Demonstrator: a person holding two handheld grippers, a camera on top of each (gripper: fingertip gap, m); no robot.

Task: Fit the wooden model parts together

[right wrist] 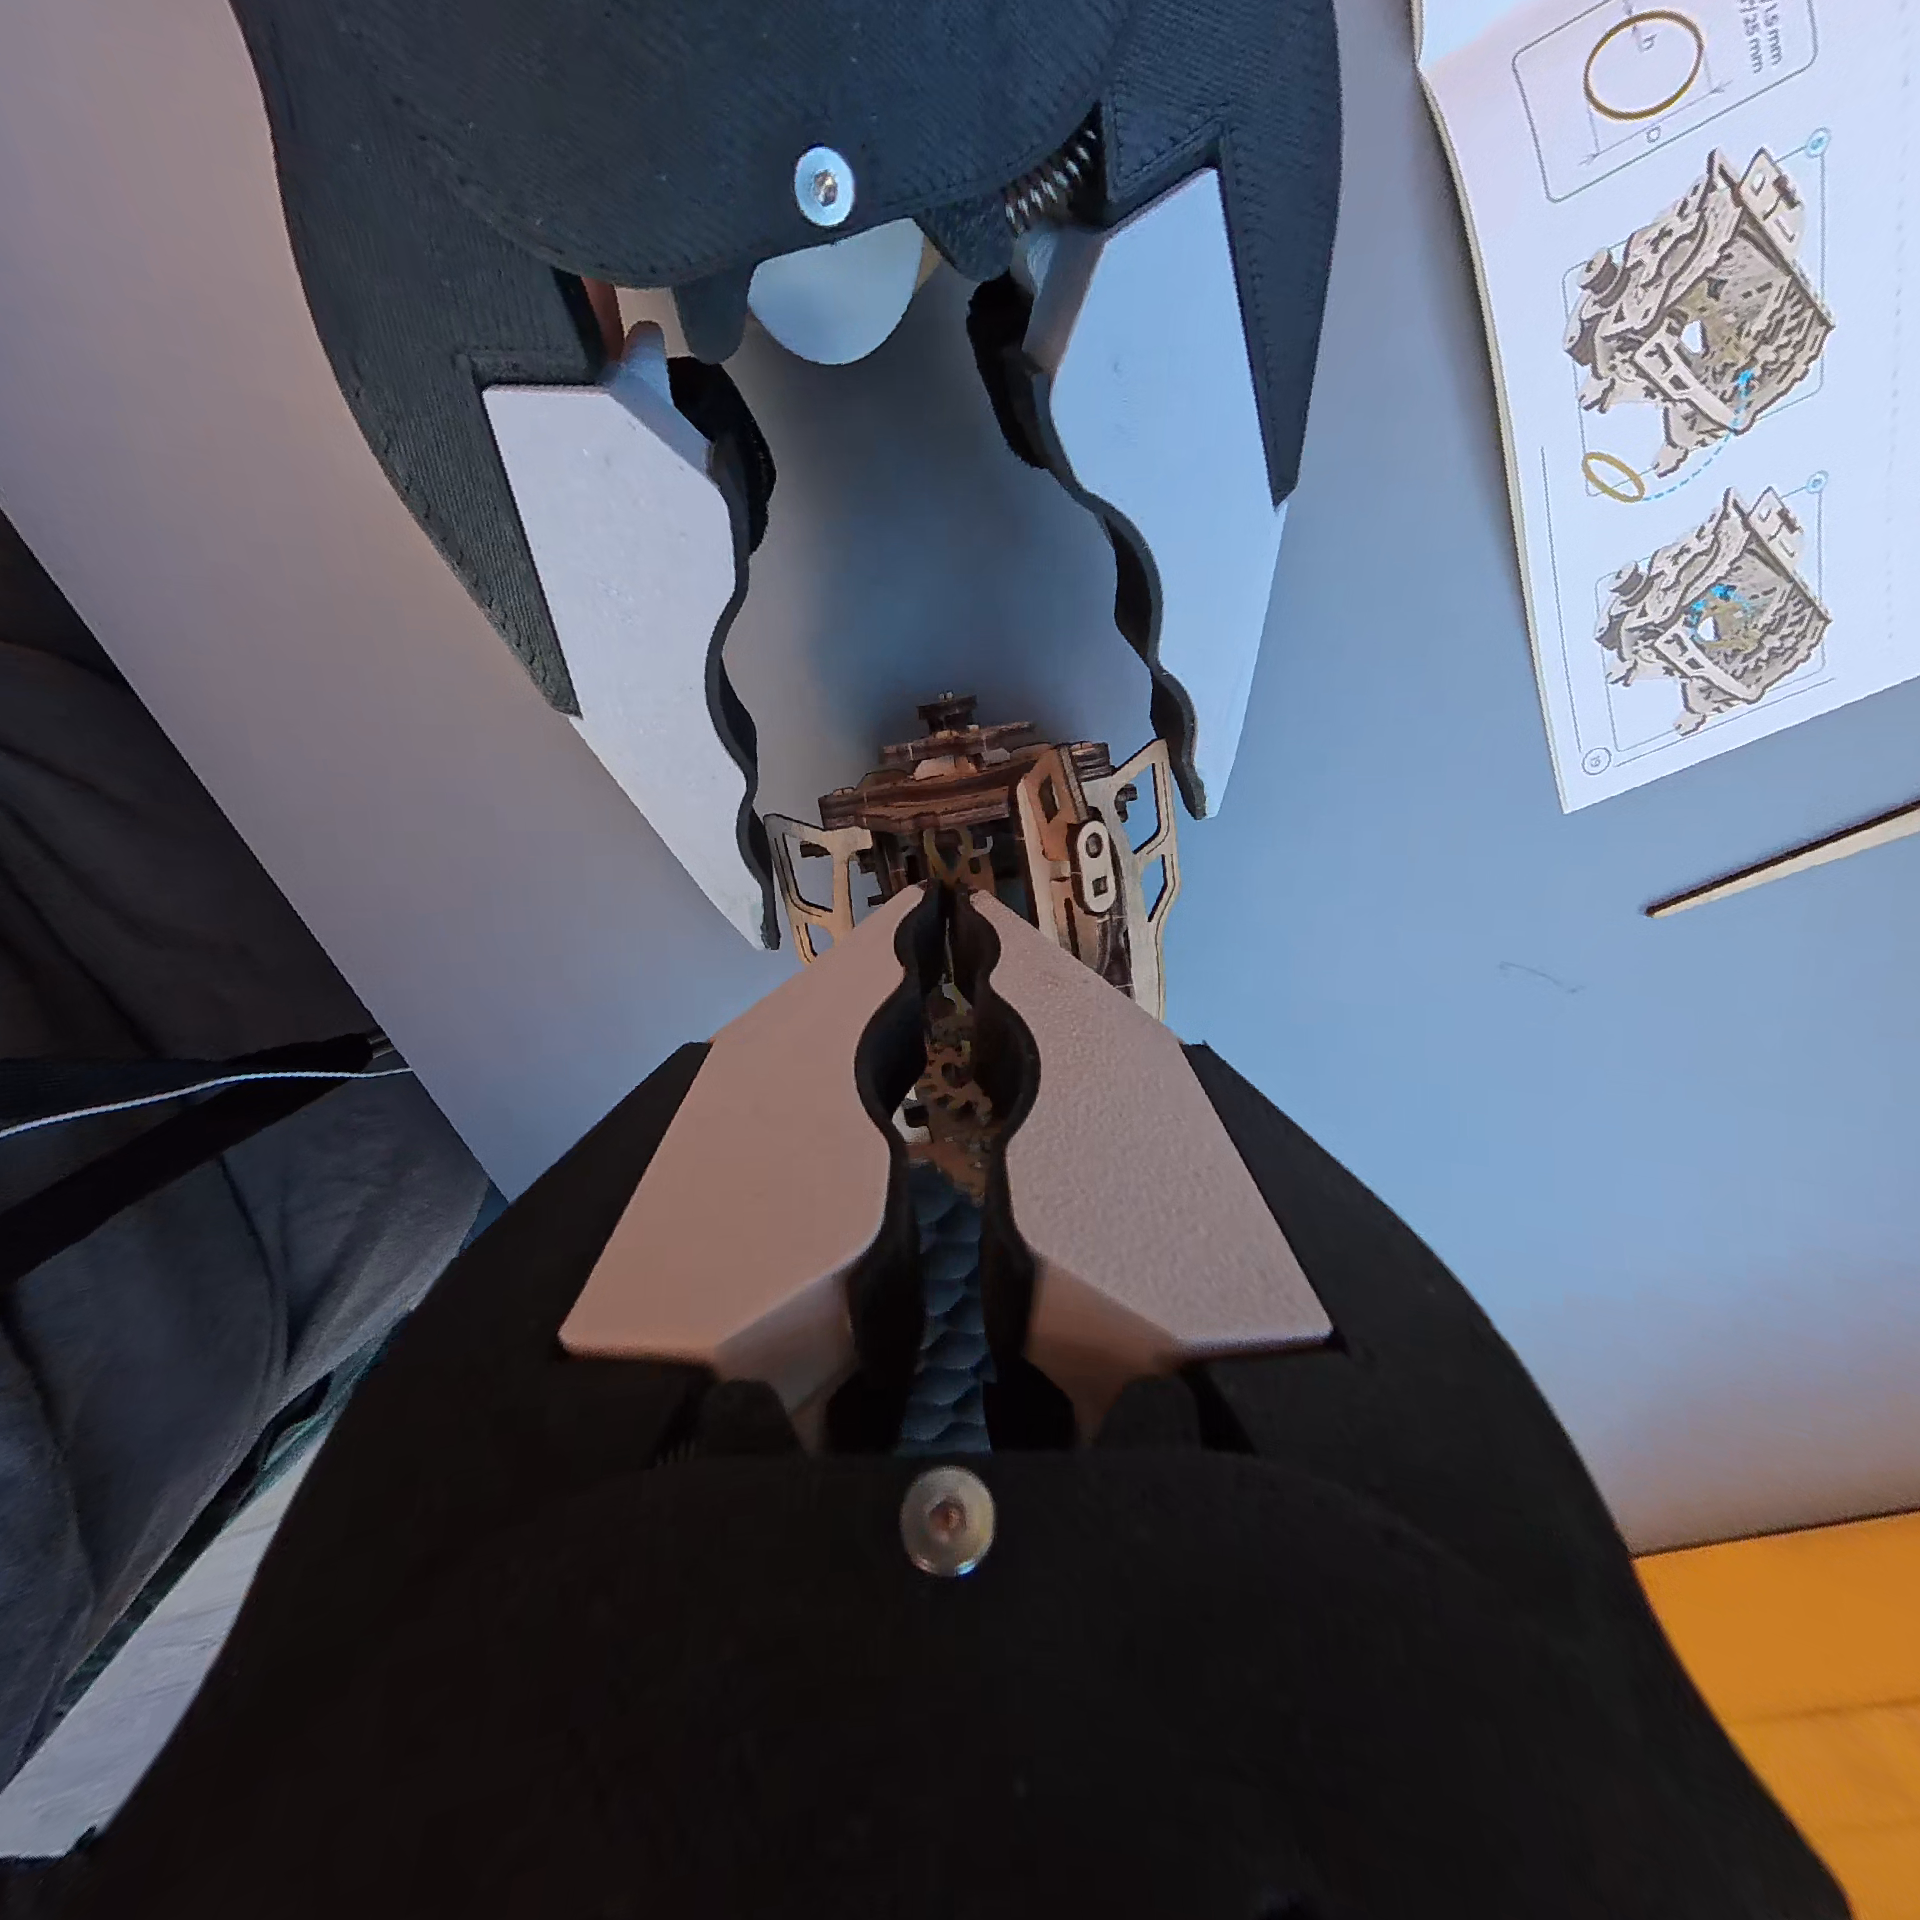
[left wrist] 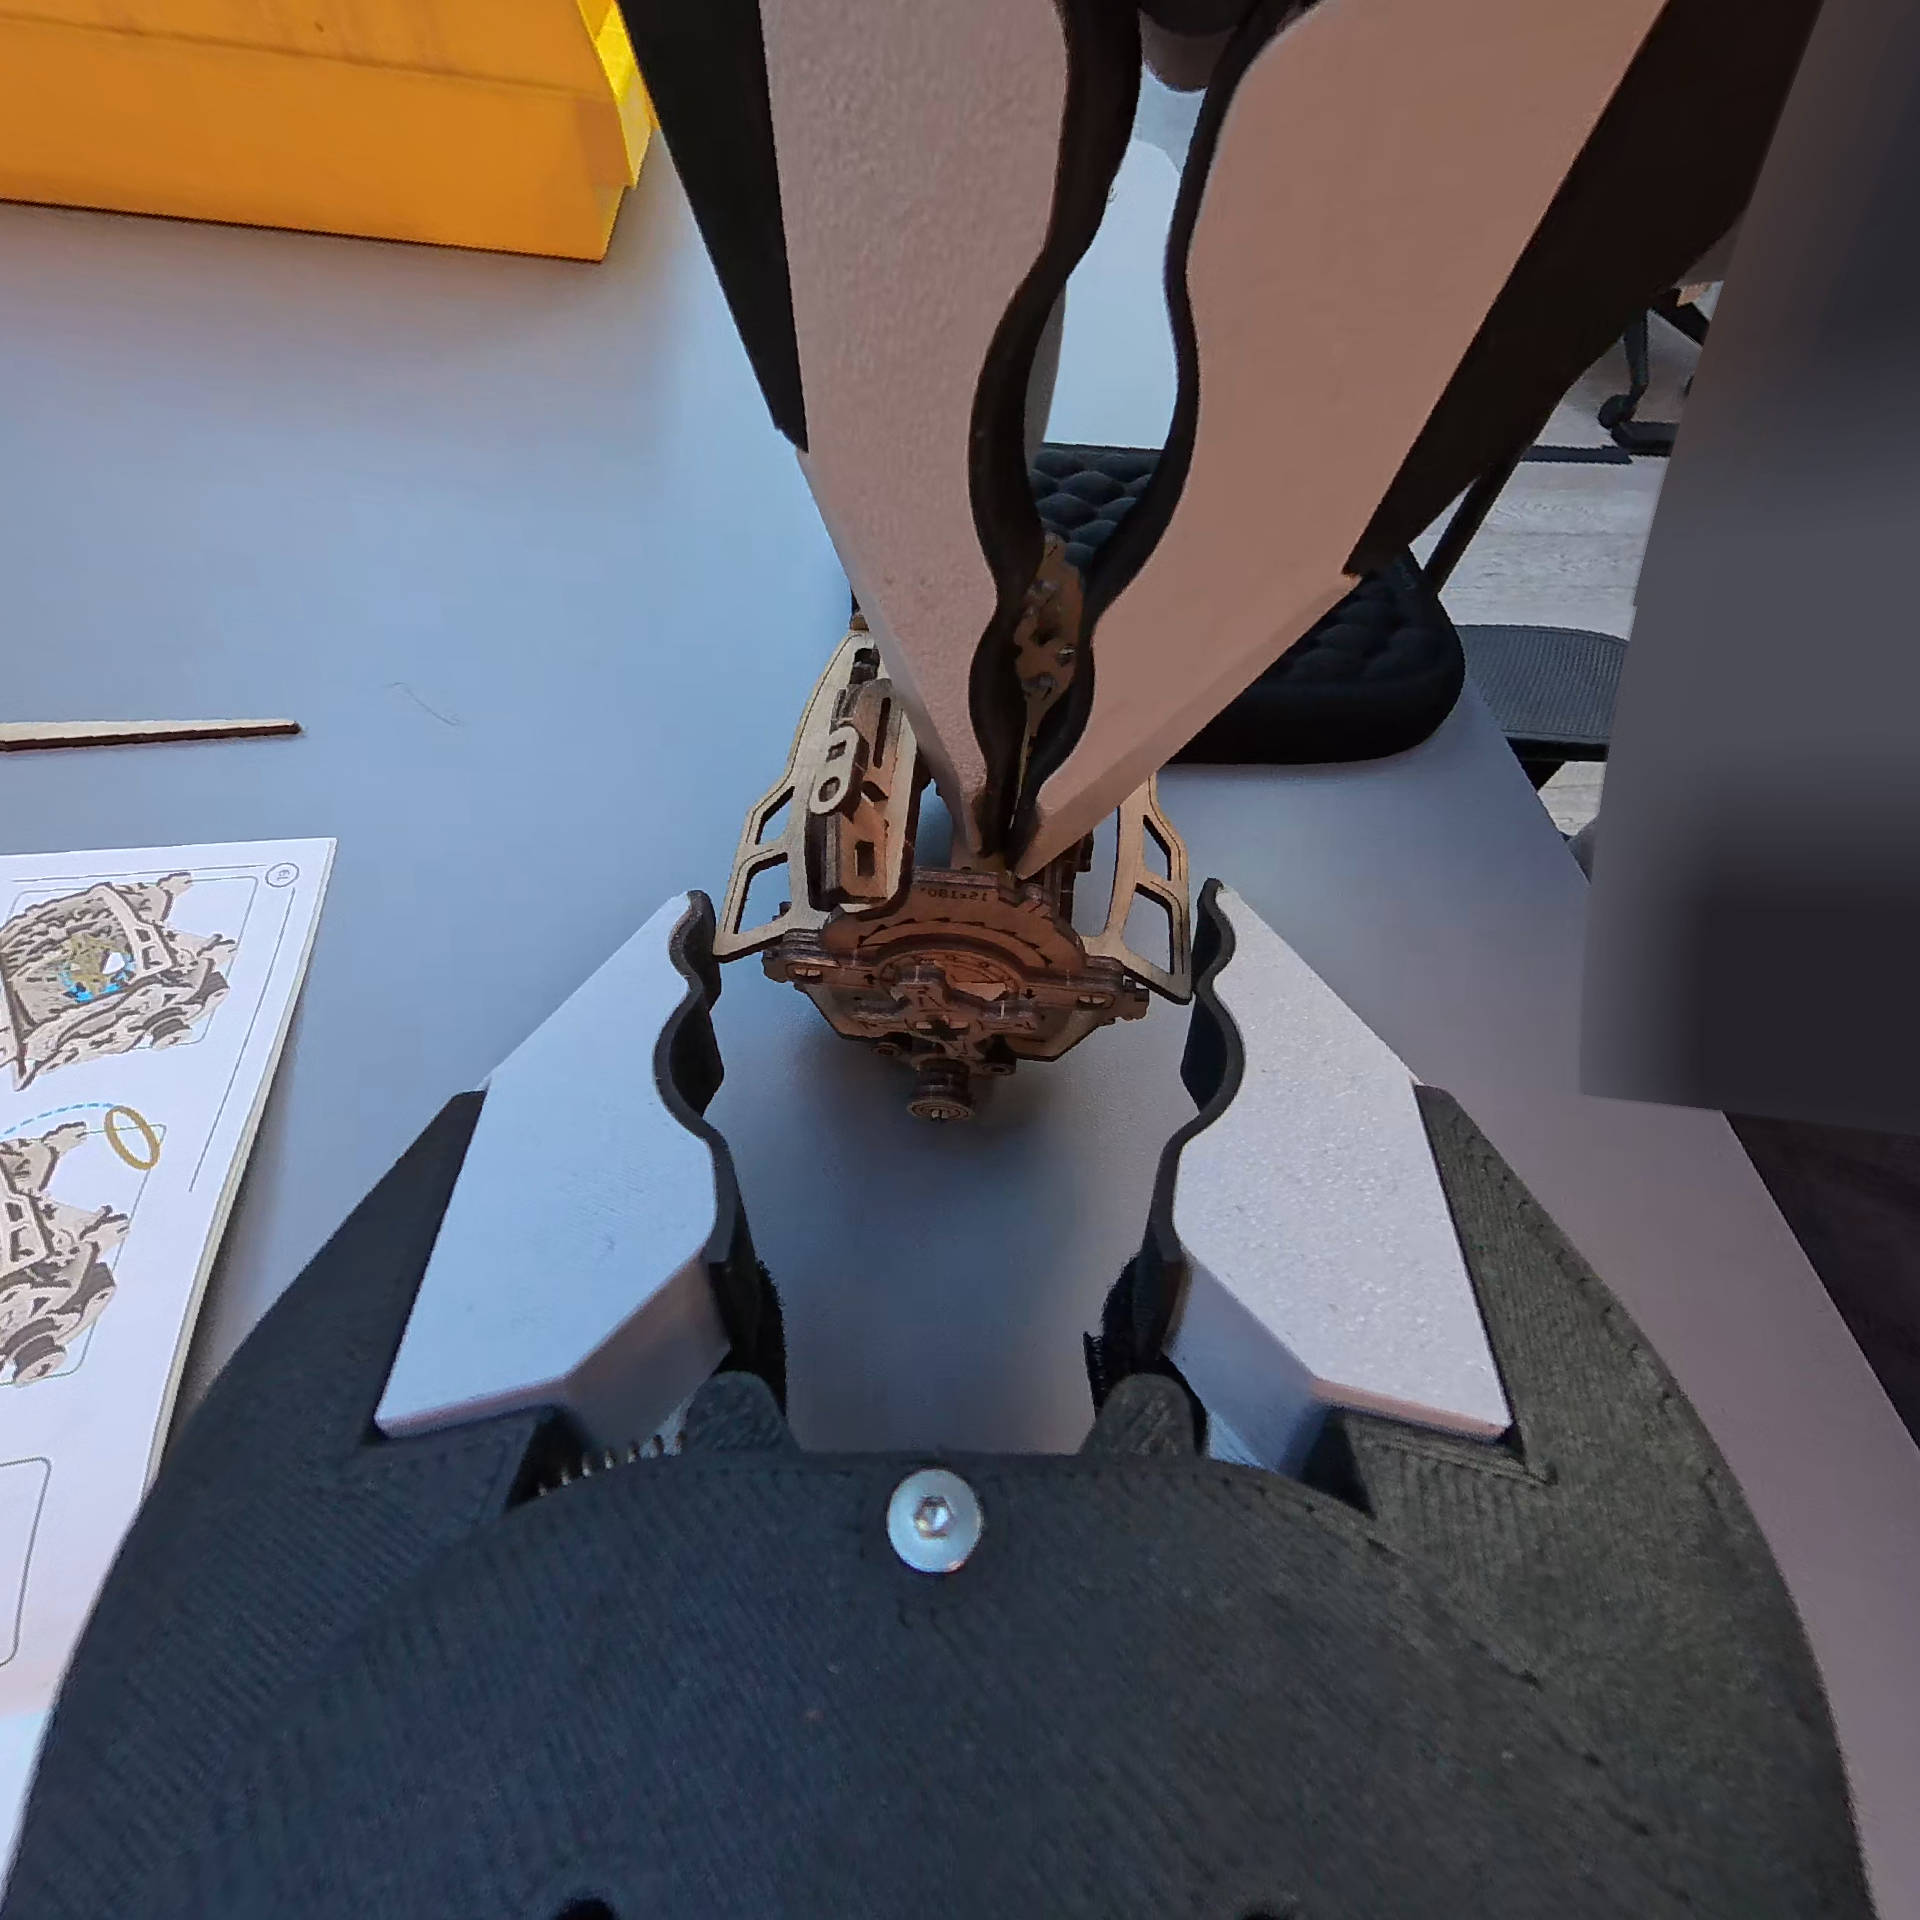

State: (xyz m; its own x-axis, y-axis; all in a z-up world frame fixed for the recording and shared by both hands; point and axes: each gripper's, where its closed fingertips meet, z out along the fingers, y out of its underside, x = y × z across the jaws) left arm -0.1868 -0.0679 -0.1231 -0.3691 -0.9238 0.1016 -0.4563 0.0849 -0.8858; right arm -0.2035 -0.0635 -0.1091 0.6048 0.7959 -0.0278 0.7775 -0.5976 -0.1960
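A half-built wooden model (left wrist: 940, 966) with side wings and a small knob stands on the grey table; it also shows in the right wrist view (right wrist: 987, 821). My left gripper (left wrist: 951, 925) is open, its fingertips on either side of the model's wings, apart from them or barely touching. My right gripper (right wrist: 943, 899) is shut on a flat wooden gear part (right wrist: 951, 1081), held edge-on with its tip at the model's top opening. From the left wrist view the right gripper (left wrist: 1006, 847) comes down from above, the gear part (left wrist: 1044, 644) between its pads.
An instruction booklet (left wrist: 125, 1091) lies left of the model; it also shows in the right wrist view (right wrist: 1683, 416). A thin wooden strip (left wrist: 145, 732) lies on the table. A yellow box (left wrist: 301, 125) stands at the far left. A black chair seat (left wrist: 1340, 665) sits beyond the table edge. Both grippers' tips are close together, under 4 cm apart.
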